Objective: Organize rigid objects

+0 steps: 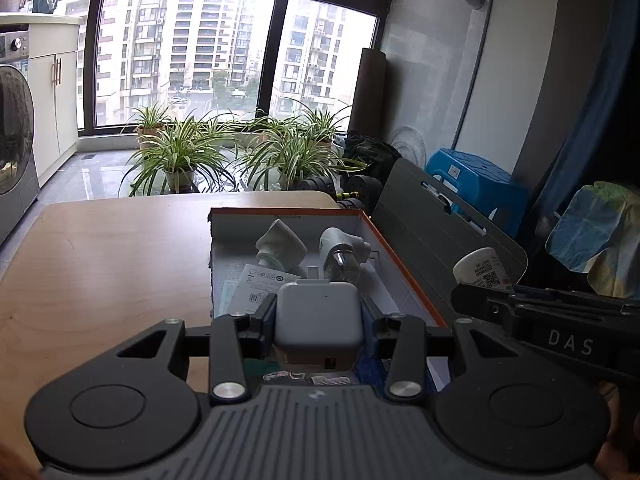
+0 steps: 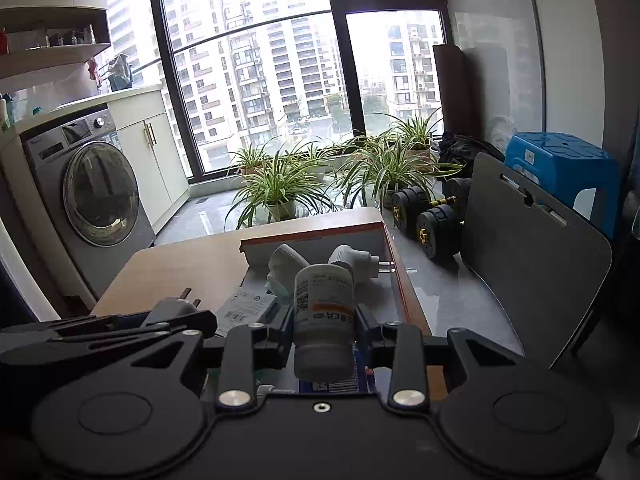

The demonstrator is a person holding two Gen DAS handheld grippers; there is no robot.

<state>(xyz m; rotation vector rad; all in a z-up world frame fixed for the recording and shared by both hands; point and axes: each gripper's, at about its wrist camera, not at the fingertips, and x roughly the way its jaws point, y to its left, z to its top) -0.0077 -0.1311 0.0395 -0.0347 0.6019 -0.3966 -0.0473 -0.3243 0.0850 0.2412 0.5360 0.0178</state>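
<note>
Your left gripper (image 1: 318, 316) fingers clamp the grey charger (image 1: 318, 320); your right gripper (image 2: 323, 320) fingers clamp the white bottle (image 2: 323, 312), both above the box (image 1: 400, 272).

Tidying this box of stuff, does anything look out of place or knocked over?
Nothing spilled or broken. The plug-in device and white cone piece lie tipped on their sides in the box. The charger and bottle are gripped, not yet placed.

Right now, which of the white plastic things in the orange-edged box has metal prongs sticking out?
The white plug-in device with the clear bulb, far right in the orange-edged box; the white cone-shaped piece beside it shows none.
</note>
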